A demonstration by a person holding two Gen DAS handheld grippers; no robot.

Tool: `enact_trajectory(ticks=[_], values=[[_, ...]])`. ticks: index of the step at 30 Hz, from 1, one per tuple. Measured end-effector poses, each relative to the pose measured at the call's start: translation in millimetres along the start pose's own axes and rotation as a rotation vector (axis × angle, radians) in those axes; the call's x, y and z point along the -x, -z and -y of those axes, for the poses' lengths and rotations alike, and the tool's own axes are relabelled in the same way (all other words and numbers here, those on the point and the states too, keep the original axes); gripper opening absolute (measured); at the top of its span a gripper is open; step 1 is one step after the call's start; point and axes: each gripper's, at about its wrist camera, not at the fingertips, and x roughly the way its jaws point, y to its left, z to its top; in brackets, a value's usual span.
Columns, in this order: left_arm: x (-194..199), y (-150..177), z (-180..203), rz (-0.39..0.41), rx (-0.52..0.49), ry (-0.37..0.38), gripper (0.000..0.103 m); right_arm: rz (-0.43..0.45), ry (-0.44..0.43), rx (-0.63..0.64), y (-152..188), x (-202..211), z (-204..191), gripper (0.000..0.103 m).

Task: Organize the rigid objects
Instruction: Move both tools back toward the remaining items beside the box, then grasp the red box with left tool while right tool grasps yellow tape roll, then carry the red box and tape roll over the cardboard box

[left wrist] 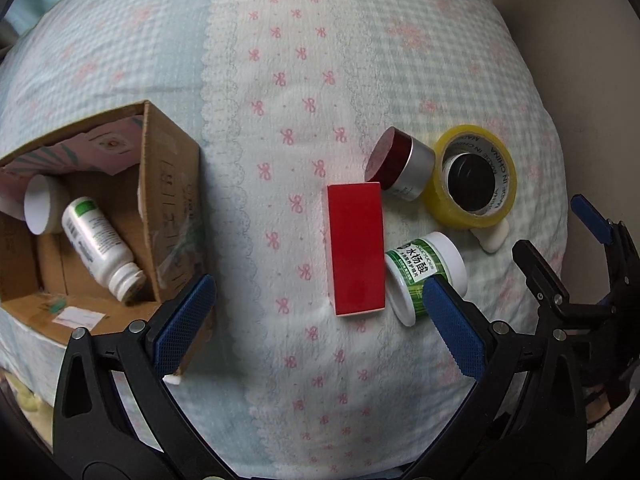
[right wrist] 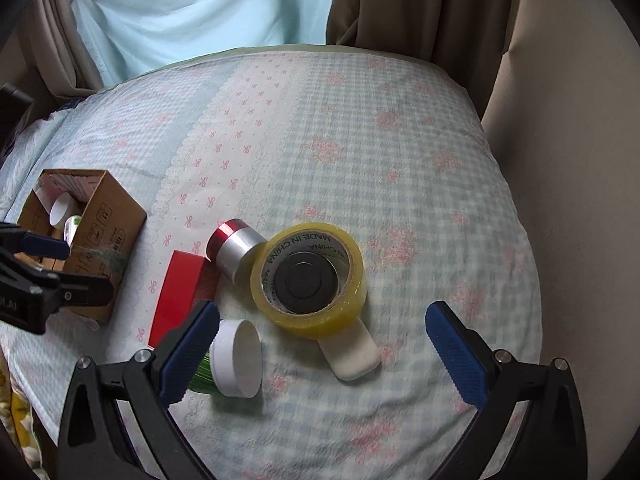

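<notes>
Left gripper (left wrist: 320, 320): jaws wide, empty, over red box; may nudge green jar.
Right gripper (right wrist: 320, 344): jaws wide, empty, before tape roll.
Cardboard box (left wrist: 168, 184): on bedspread, far left, holding white bottle (left wrist: 98, 248); soft footing, may tip.
Red box (left wrist: 356, 248): flat, centre; neighbours touching, likely dragged along.
Tape roll (right wrist: 308, 280): black disc inside, white piece beneath; both could spill.
Red-capped jar (right wrist: 236, 250): on side against tape; may roll.
Green jar (left wrist: 426, 276): tipped beside red box; may roll.

bedspread (right wrist: 400, 152): pale blue-and-white check with pink bows and flowers. flat box (left wrist: 356, 248): plain red. tape roll (right wrist: 308, 276): translucent yellow, black disc inside. lying jar (left wrist: 402, 164): dark red lid, silver body. small jar (left wrist: 426, 276): white lid, green label. carton (right wrist: 104, 232): brown cardboard. gripper pads (right wrist: 454, 354): blue.
</notes>
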Motion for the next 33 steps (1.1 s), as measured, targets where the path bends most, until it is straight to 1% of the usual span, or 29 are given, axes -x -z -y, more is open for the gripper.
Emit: enact_trajectory(ticks=[2,5,8,12,15,17,20,21,22,23,24,25,27,29,33], values=[[-17,-6,2,-0.020,0.006,0.002,0.103,0.008,0.012,0.079,6,-10,0,0.103],[-39,-14,6,-0.040,0.009,-0.003,0.102,0.020,0.003,0.192,13,-28,3,0.103],[-62,-19,8,-0.067,0.018,-0.001,0.098,0.013,-0.056,0.287,18,-49,5,0.103],[-85,-21,9,-0.099,0.031,0.013,0.089,0.041,-0.093,0.397,21,-71,2,0.103],[-99,-22,13,-0.108,0.038,0.006,0.085,0.051,-0.126,0.435,20,-84,0,0.103],[-105,-22,16,-0.112,0.041,0.003,0.078,0.063,-0.143,0.466,20,-91,-3,0.103],[-108,-22,19,-0.101,0.045,-0.004,0.072,0.077,-0.186,0.460,15,-96,-1,0.103],[-108,-22,19,-0.101,0.044,-0.007,0.067,0.075,-0.193,0.459,12,-97,0,0.103],[-109,-22,19,-0.102,0.038,-0.019,0.058,0.074,-0.195,0.463,10,-98,1,0.103],[-109,-22,20,-0.101,0.029,-0.028,0.056,0.074,-0.202,0.472,9,-99,2,0.103],[-109,-24,22,-0.097,0.024,-0.017,0.051,0.073,-0.213,0.485,8,-100,2,0.103],[-108,-23,22,-0.092,0.017,-0.003,0.042,0.071,-0.218,0.500,8,-101,1,0.103],[-106,-24,26,-0.088,0.002,-0.006,0.041,0.065,-0.229,0.527,8,-102,-2,0.097],[-107,-27,31,-0.085,-0.001,-0.010,0.040,0.058,-0.221,0.532,7,-102,-3,0.096],[-104,-24,29,-0.077,0.018,0.007,0.040,0.046,-0.207,0.509,7,-100,-3,0.096]])
